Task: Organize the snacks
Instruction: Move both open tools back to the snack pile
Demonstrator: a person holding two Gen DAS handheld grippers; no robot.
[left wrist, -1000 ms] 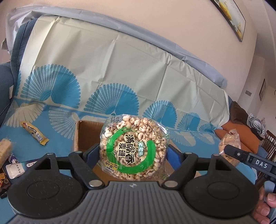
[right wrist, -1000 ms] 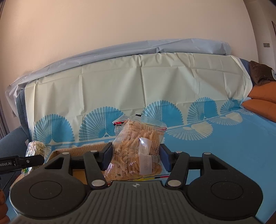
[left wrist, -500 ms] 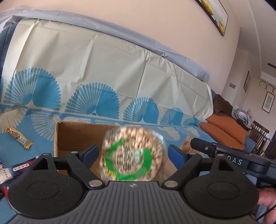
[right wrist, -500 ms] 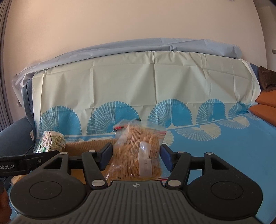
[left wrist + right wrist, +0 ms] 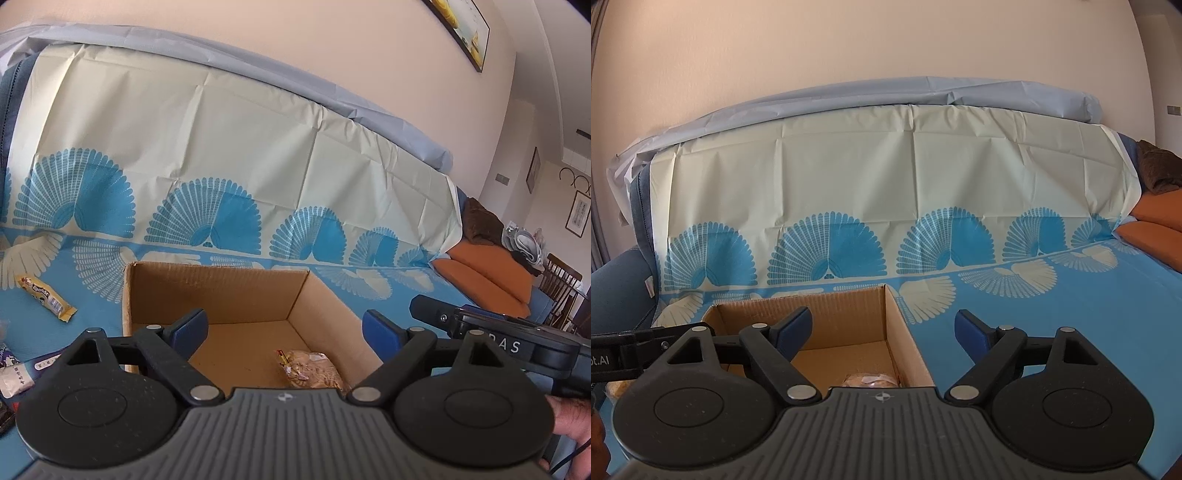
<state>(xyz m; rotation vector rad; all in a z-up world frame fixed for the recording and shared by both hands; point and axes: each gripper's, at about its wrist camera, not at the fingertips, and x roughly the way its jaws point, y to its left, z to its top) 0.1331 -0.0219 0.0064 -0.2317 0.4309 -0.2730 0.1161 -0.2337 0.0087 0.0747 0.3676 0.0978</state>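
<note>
Cardboard box (image 5: pixel 221 291) sits open in front of me on the sofa's blue fan-print cover (image 5: pixel 406 291), and both of my tools hang over it. My left gripper (image 5: pixel 284 325) has its fingers spread wide and just easing inward, with nothing between them. My right gripper (image 5: pixel 882 326) has its fingers wide too and opening, also empty. Down on the box floor, near the right wall, lies the clear bag of tan snacks (image 5: pixel 310 373); from the right wrist view I catch only its top edge (image 5: pixel 871 380) above the tool body. I can't see the round puffed-grain pack from either camera. Off to the left of the box, a yellow snack bar (image 5: pixel 46 297) lies on the cover, well apart from it, and a white packet (image 5: pixel 26 373) rests at the left edge. The right gripper's black body (image 5: pixel 495 341) pokes in from the right, a hand (image 5: pixel 570 424) behind it
</note>
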